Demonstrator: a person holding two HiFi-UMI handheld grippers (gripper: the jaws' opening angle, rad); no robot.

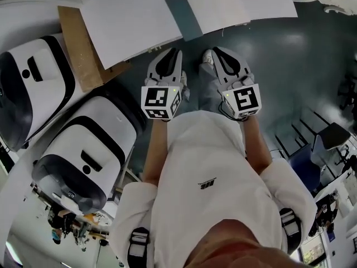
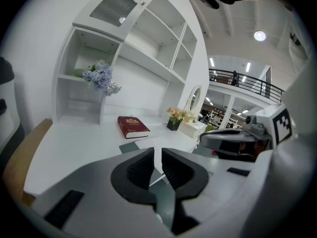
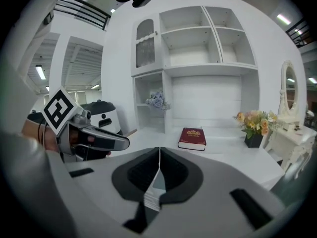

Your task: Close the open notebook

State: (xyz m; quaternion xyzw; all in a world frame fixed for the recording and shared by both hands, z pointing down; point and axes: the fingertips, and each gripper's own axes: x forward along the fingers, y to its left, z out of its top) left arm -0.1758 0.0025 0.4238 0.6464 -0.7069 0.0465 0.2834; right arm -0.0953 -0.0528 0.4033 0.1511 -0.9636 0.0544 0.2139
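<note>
Notebook [image 1: 237, 4] is lying open and flat at the front edge of the tabletop [image 1: 128, 24], toward its right end. White pages are facing up and a grey-green strip of cover is showing along their left side. Nothing is lying on the pages.

Left gripper [image 2: 157, 155] is hanging in front of the person's chest, short of the front edge. Its jaws are only a narrow slit apart, with nothing between them. Right gripper [image 3: 159, 155] is sitting just beside it at the same height, jaws pressed together and empty. Neither is touching the notebook.

The step looks like the approach, with closing not yet begun. To do it well, both grippers are likely needing to travel forward over the front edge first. One jaw tip should be getting under the free edge of one half, low and flat so the paper is not crumpling. That half should then be swinging over the spine in an arc, not being pushed sideways. The other gripper could be pressing the opposite half down so the notebook is not sliding off the front edge.

Red book [image 2: 132, 126] and flower pot [image 2: 174, 122] are standing further back on the tabletop, well apart from the notebook.
</note>
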